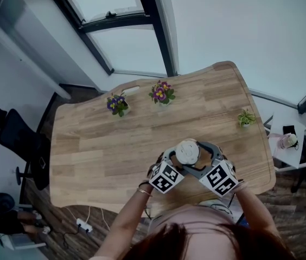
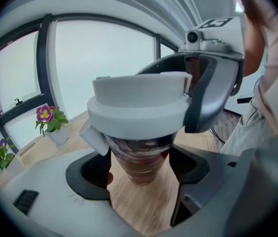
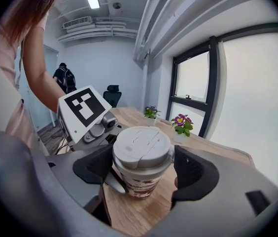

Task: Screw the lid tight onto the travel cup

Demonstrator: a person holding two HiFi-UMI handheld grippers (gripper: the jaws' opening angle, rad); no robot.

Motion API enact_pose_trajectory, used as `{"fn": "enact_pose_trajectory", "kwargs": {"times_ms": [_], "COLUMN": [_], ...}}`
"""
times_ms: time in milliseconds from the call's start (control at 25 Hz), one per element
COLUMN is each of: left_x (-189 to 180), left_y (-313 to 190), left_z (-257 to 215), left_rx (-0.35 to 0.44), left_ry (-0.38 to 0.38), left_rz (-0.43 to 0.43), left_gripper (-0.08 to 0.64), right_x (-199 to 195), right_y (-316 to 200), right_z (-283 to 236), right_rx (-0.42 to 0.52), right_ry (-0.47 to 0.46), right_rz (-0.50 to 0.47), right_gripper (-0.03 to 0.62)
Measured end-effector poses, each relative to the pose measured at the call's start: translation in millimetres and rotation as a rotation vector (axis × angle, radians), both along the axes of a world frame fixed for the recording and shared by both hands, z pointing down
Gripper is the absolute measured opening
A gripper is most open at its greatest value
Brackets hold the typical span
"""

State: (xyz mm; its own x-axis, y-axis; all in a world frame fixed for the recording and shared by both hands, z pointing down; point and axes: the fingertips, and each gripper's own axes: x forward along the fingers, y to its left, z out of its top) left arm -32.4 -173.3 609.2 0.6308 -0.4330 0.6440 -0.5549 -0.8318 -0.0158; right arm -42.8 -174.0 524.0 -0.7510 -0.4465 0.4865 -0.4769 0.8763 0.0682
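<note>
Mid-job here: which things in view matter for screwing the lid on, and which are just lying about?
Job: cup, lid, left gripper, right gripper.
Lying about: flowering plant, second flowering plant, small green plant, office chair.

A wooden table [image 1: 88, 156] carries a violet flowerpot [image 1: 118, 104], a pink-purple flowerpot [image 1: 162, 93] and a green plant [image 1: 245, 118].

at the near edge of the desk [image 1: 99, 156], right of centre: travel cup [image 2: 141, 164], lid [image 2: 138, 107] on top. around the cup's body, left gripper [image 2: 141, 168], jaws on either side; higher, around the lid, right gripper [image 3: 144, 164]. by the far edge, a flower pot [image 1: 118, 104] and, right of it, a second flower pot [image 1: 162, 93]. near the right edge, a small plant [image 1: 245, 118]. left of the desk, a chair [image 1: 20, 140].
</note>
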Motion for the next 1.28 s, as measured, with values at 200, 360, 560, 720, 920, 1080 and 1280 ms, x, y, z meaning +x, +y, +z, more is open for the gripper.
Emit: {"fn": "enact_pose_trajectory", "kwargs": {"times_ms": [200, 360, 560, 720, 920, 1080, 1280], "left_x": [-5, -11, -19, -26, -35, -36, -39], "left_y": [1, 3, 7, 13, 25, 32, 40], "left_z": [0, -1, -7, -12, -18, -23, -33], "left_rx": [-0.029, -0.021, -0.013, -0.005, 0.014, 0.029, 0.054], "left_ry": [0.017, -0.003, -0.02, -0.013, -0.012, 0.007, 0.04], "left_rz": [-0.07, -0.115, -0.186, -0.262, -0.353, -0.405, -0.447], "left_gripper": [0.344, 0.342, 0.342, 0.342, 0.297, 0.275, 0.254], "right_x": [-1, 1, 8, 13, 19, 28, 36], "right_y": [0, 0, 6, 11, 17, 16, 20], "right_z": [0, -4, -7, -8, -9, -10, -13], "right_rx": [-0.004, -0.006, -0.026, -0.045, -0.05, -0.042, -0.052], "right_ry": [0.001, -0.014, -0.047, -0.077, -0.104, -0.121, -0.141], "right_rz": [-0.007, -0.017, -0.032, -0.036, -0.026, 0.01, 0.063], "right_gripper": [0.38, 0.38, 0.38, 0.38, 0.375, 0.356, 0.327]}}
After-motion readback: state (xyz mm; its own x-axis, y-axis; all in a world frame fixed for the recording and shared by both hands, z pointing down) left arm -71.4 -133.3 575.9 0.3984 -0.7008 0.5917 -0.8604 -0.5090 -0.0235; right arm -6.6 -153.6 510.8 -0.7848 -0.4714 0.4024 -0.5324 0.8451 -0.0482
